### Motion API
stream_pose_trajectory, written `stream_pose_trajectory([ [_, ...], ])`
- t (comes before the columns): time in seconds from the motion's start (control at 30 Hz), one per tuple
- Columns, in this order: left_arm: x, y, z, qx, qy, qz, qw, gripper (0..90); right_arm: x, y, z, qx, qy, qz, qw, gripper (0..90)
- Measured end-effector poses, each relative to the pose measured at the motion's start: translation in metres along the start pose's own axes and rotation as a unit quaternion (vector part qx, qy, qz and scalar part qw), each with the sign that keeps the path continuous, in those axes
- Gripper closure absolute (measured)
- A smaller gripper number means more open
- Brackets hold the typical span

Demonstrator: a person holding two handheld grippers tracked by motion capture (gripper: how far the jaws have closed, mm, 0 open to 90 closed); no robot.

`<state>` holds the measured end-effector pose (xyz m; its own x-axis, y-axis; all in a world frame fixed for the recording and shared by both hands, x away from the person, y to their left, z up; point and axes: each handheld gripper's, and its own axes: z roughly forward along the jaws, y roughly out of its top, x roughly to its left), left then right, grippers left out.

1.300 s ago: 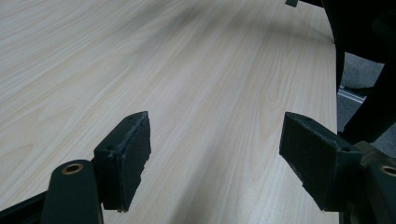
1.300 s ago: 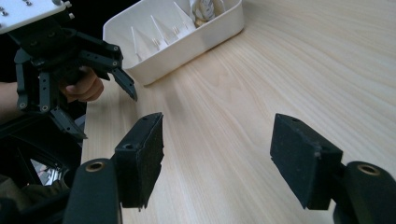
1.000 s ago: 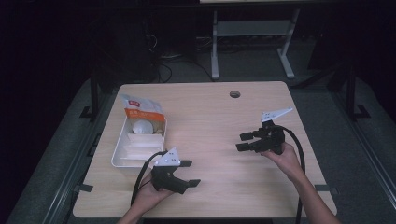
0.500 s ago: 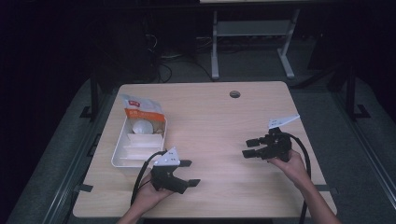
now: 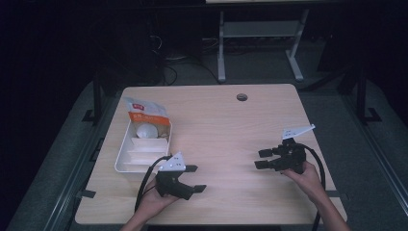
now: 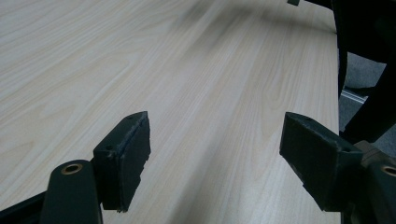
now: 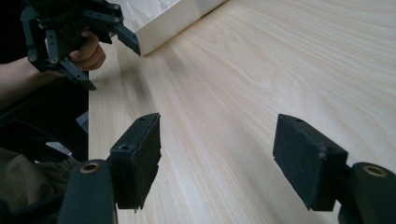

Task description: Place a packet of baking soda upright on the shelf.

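The wooden table (image 5: 226, 139) spreads under both claws, bare between them. On it, just beyond and to the left of the left gripper (image 5: 194, 178), lies the white tray (image 5: 126, 153), long and divided into compartments; its near end sits just beside that claw's grey plate. At the tray's far end, farther from the left claw, an orange and white packet (image 5: 144, 113) leans over the rim, and a round white object (image 5: 145, 130) rests just below it inside the tray. The left gripper is released, jaws spread wide with nothing between them, pointing to the right across the table. The right gripper (image 5: 262, 159), well apart from the tray, is likewise released and empty, jaws pointing left toward the other claw.
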<state>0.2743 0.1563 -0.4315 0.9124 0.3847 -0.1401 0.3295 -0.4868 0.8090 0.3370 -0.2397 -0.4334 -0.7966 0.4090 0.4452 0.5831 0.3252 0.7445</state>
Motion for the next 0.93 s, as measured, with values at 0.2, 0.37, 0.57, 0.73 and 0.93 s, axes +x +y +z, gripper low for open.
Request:
stream_pose_trajectory([
  [0.2, 0.0, 0.0, 0.0, 0.001, -0.001, -0.001, 1.0, 23.7, 0.002, -0.011, -0.003, 0.003, 0.001, 0.006, 1.0, 30.7],
  [0.37, 0.0, 0.0, 0.001, 0.003, -0.001, 0.0, 1.0, 23.7, 0.004, -0.021, -0.006, 0.005, 0.003, 0.012, 0.9999, 30.5],
  [0.57, 0.0, 0.0, 0.002, 0.005, -0.001, 0.001, 1.0, 23.7, 0.01, -0.031, -0.011, 0.004, 0.004, 0.015, 0.9999, 30.3],
  [0.73, -0.002, -0.001, 0.003, 0.013, 0.001, 0.006, 0.9999, 23.7, 0.016, -0.043, -0.012, 0.002, -0.002, 0.016, 0.9999, 29.8],
  [0.93, -0.005, -0.001, 0.003, 0.013, 0.005, 0.01, 0.9999, 23.7, 0.028, -0.043, -0.016, -0.019, -0.019, 0.002, 0.9996, 28.3],
])
